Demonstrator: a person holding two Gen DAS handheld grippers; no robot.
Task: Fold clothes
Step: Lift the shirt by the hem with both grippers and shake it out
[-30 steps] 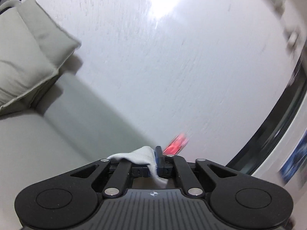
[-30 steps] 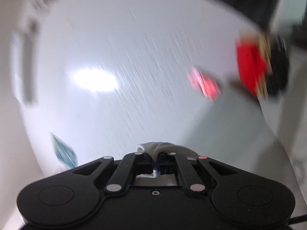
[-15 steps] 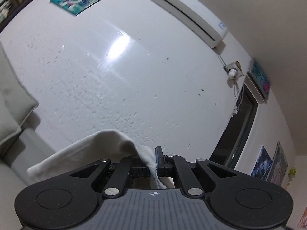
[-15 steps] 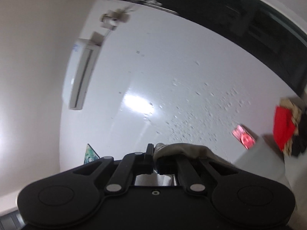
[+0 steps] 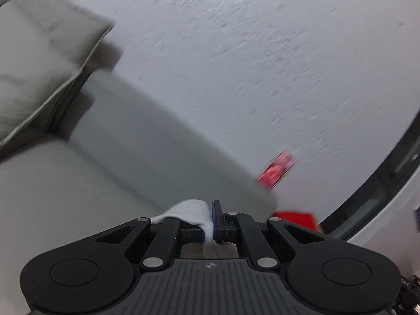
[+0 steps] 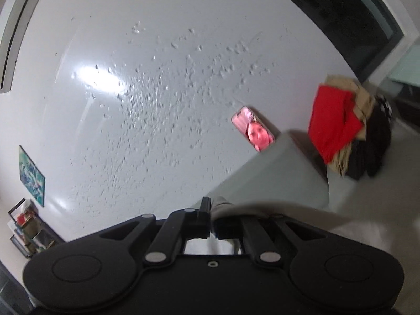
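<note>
My left gripper is shut on a fold of a white garment, which bulges up to the left of its fingers and hangs below out of sight. In the right wrist view my right gripper is shut on a pale grey-white cloth that trails off to the right over its right finger. Most of the garment is hidden under both gripper bodies. Both grippers are held up over a grey sofa, facing the white wall.
A grey cushion leans at the sofa's left end. A pile of red, tan and black clothes lies on the sofa arm at the right. A phone with a pink screen stands on the sofa back against the wall.
Both views swung up to the wall and air conditioner half a second ago, then dropped back toward the sofa. The cloth stayed pinched in both grippers throughout.
</note>
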